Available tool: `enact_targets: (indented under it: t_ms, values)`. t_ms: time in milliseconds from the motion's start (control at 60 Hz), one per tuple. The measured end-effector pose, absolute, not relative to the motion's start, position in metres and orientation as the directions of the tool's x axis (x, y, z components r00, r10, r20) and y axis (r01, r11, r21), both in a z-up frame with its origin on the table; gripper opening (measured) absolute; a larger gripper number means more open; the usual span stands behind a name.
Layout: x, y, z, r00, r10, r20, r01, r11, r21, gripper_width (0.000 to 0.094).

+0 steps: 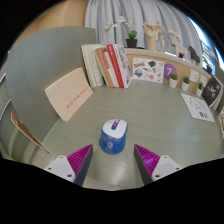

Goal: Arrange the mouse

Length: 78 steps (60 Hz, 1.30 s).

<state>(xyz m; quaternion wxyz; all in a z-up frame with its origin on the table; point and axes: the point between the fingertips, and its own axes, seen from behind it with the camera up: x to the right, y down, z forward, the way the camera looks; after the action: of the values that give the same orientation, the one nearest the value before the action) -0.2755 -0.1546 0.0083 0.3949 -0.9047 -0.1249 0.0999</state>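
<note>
A small blue mouse with a white top sits on the grey-green desk. It lies just ahead of my gripper, roughly centred on the gap between the fingertips. The gripper is open: its two magenta pads stand wide apart and nothing is between them. The desk surface shows in the gap. The mouse's near end is level with the fingertips, with clear space on either side.
A tan board leans at the left of the desk. Upright books stand at the back, next to a potted plant. Small pots and framed pictures line the back right. A wooden chair is at the left.
</note>
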Motion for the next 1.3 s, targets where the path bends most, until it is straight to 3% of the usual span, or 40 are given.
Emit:
enact_targets:
  t_ms: [183,350,500,600,800,900,1000,1150,1217,1300]
  values:
    - [-0.291,-0.108,-0.003,0.969,0.239,-0.06,0.122,-0.676,-0.727,0.0779]
    - [-0.292,-0.091,-0.017,0.977,0.209,-0.051,0.114,-0.704,-0.701,0.0583]
    - [-0.289,-0.086,-0.014,0.987,0.152,-0.051,0.07,-0.693,-0.717,0.0493]
    - [-0.29,-0.086,-0.015,0.985,0.167,-0.041,0.088,-0.693,-0.715,0.0384]
    - [-0.29,-0.083,-0.01,0.971,0.231,-0.071,0.128,-0.741,-0.659,0.0373]
    - [-0.281,-0.065,0.033,0.946,0.307,-0.102,0.155,-0.706,-0.691,0.0373]
    - [-0.233,-0.024,0.114,0.941,0.334,-0.054,0.173,-0.612,-0.772,0.0376]
    - [-0.13,0.049,0.229,0.965,0.255,-0.069,0.06,-0.465,-0.883,0.0374]
    - [-0.075,0.076,0.252,0.975,0.218,-0.045,0.053,-0.426,-0.903,0.0374]
    - [-0.008,0.108,0.256,0.985,0.169,-0.03,0.044,-0.416,-0.908,0.0373]
